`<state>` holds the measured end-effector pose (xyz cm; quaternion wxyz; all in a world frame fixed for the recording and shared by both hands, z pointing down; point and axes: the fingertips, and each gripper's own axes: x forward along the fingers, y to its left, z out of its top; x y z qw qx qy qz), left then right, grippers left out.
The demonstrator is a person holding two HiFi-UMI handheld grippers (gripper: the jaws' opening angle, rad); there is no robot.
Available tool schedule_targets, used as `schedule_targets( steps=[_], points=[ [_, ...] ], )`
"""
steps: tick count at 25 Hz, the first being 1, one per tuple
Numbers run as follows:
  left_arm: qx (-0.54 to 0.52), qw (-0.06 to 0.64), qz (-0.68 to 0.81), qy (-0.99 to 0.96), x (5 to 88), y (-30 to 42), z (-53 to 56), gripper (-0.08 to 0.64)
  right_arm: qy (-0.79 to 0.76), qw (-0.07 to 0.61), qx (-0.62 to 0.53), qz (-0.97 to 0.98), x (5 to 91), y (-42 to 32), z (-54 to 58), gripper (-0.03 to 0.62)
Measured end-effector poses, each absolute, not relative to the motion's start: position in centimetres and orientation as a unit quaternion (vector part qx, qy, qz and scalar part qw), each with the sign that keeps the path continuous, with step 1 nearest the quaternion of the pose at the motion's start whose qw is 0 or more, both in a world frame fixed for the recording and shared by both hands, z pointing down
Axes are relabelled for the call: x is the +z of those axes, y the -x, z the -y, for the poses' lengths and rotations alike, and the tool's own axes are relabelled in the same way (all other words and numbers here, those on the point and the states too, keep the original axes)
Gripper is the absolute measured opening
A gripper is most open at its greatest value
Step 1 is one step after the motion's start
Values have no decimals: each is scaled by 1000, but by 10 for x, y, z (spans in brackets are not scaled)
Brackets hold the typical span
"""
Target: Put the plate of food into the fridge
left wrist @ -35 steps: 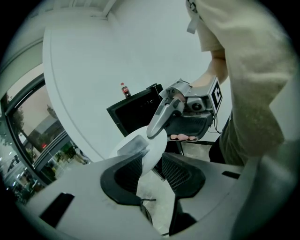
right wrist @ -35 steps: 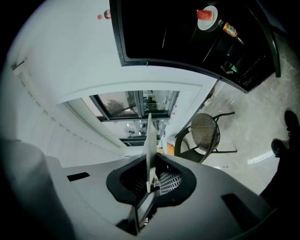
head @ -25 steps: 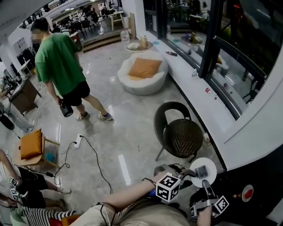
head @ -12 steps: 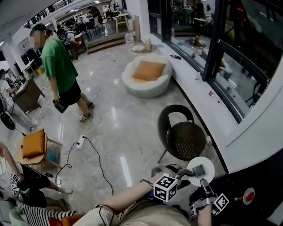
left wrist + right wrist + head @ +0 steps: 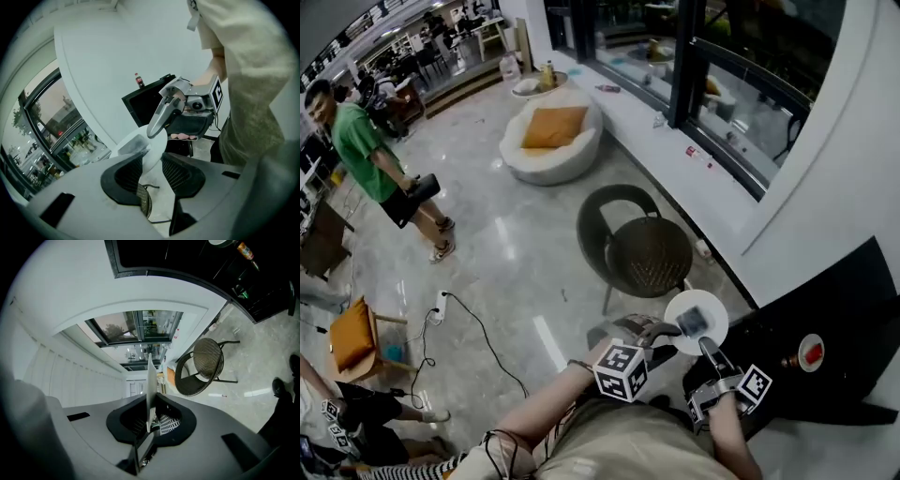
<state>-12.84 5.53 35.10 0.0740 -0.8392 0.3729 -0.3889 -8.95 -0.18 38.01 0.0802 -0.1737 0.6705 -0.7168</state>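
A white plate (image 5: 679, 310) with a grey, wrapped piece of food (image 5: 693, 322) on it is held level between my two grippers, above the floor beside a black fridge-like cabinet (image 5: 839, 323). My right gripper (image 5: 707, 346) is shut on the plate's near rim; the plate (image 5: 151, 380) stands edge-on between its jaws in the right gripper view. My left gripper (image 5: 664, 329) holds the left rim, and the plate (image 5: 153, 154) runs slantwise down between its jaws. The right gripper (image 5: 157, 125) clamps the far rim in the left gripper view.
A dark wicker chair (image 5: 637, 248) stands just beyond the plate. A cola bottle (image 5: 137, 80) stands on the black cabinet (image 5: 147, 101). Farther off are a white beanbag with an orange cushion (image 5: 551, 141), a person in a green shirt (image 5: 366, 150) and a floor cable (image 5: 483, 337).
The head view has swung, so the room has slid left and down. Both grippers and the plate keep together, now a little left in the view. The person in green has walked off.
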Motion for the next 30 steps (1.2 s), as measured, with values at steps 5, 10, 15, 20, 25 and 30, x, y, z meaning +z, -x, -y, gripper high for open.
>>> schedule_targets(
  steps=[5, 10, 15, 20, 25, 30],
  points=[
    [-383, 77, -350, 852, 350, 76, -42, 124, 202, 96, -718, -659, 376, 34, 11, 41],
    [-379, 90, -333, 859, 356, 32, -32, 124, 221, 113, -709, -660, 380, -13, 18, 41],
    [-393, 94, -321, 857, 365, -1, -27, 124, 247, 118, -705, -655, 396, -57, 23, 41],
    [-406, 85, -315, 854, 372, -11, -19, 123, 247, 122, -721, -636, 399, -63, 26, 41],
    [-408, 72, -300, 859, 383, -21, -19, 124, 262, 125, -725, -624, 409, -75, 23, 41],
    [-401, 55, -307, 861, 389, -21, -16, 124, 262, 125, -723, -627, 411, -75, 27, 41]
  ],
)
